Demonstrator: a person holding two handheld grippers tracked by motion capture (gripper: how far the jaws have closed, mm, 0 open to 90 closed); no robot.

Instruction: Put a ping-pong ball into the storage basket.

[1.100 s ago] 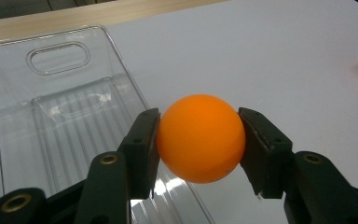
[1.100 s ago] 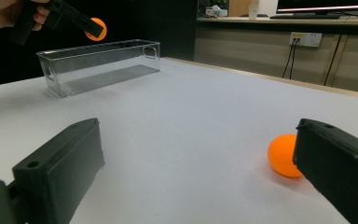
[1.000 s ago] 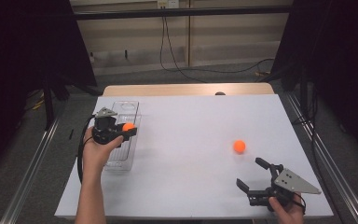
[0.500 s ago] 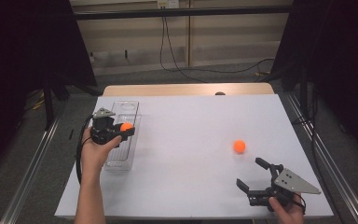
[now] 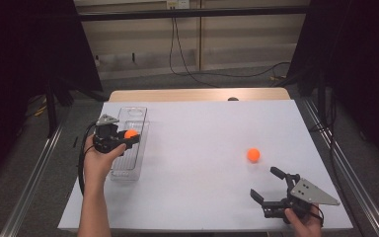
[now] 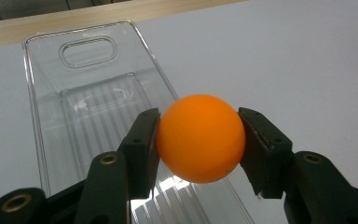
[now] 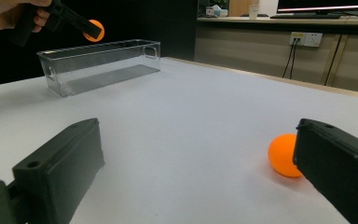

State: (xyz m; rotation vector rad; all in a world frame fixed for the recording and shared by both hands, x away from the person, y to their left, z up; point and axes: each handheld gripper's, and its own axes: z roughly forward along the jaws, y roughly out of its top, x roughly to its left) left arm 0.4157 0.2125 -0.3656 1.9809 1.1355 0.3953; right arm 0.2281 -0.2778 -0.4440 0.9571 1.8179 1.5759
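In the right gripper view, the loose orange ball [image 7: 283, 155] on the table [image 7: 205, 121] is partly hidden behind that gripper's own right-hand jaw, so its right side cannot be seen, and both jaws are cut off by the bottom edge. The person's left hand [image 7: 9, 13] there is cropped by the top left corner. In the left gripper view, the held ball [image 6: 200, 138] and the jaws cover the near part of the clear tray [image 6: 74, 93], whose near end runs off the bottom edge. In the high view, the right hand [image 5: 303, 223] is cut by the bottom edge, and a small dark object [image 5: 233, 98] at the table's far edge is too small to identify.
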